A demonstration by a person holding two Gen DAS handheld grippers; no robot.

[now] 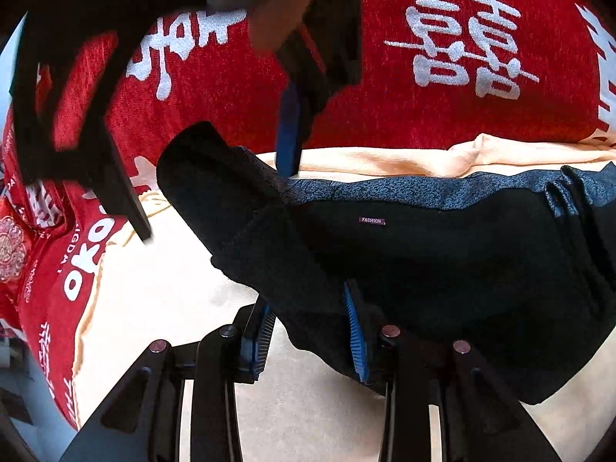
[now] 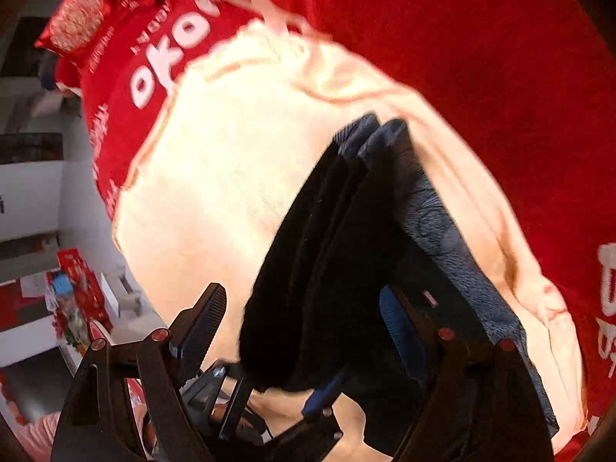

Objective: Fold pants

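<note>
The pants (image 1: 442, 269) are black with a mottled blue-grey band and a small "FASHION" tag (image 1: 371, 220). They lie bunched on a cream cloth (image 1: 173, 308). My left gripper (image 1: 308, 335) is shut on a fold at their near edge, blue pads on either side of the fabric. In the left wrist view, my right gripper (image 1: 215, 202) comes down from above with its jaws wide. One blue finger (image 1: 288, 134) touches the pants' far edge. In the right wrist view the folded pants (image 2: 327, 250) sit between the spread fingers of the right gripper (image 2: 300, 327), and the left finger (image 2: 200, 327) stands off the cloth.
A red blanket (image 1: 423, 107) with white characters covers the surface under the cream cloth (image 2: 238, 154). A red cushion (image 2: 77, 19) lies at its far corner. Past the blanket's left edge are a pale floor, low furniture and red boxes (image 2: 77, 300). A blurred hand (image 1: 277, 7) holds the right gripper.
</note>
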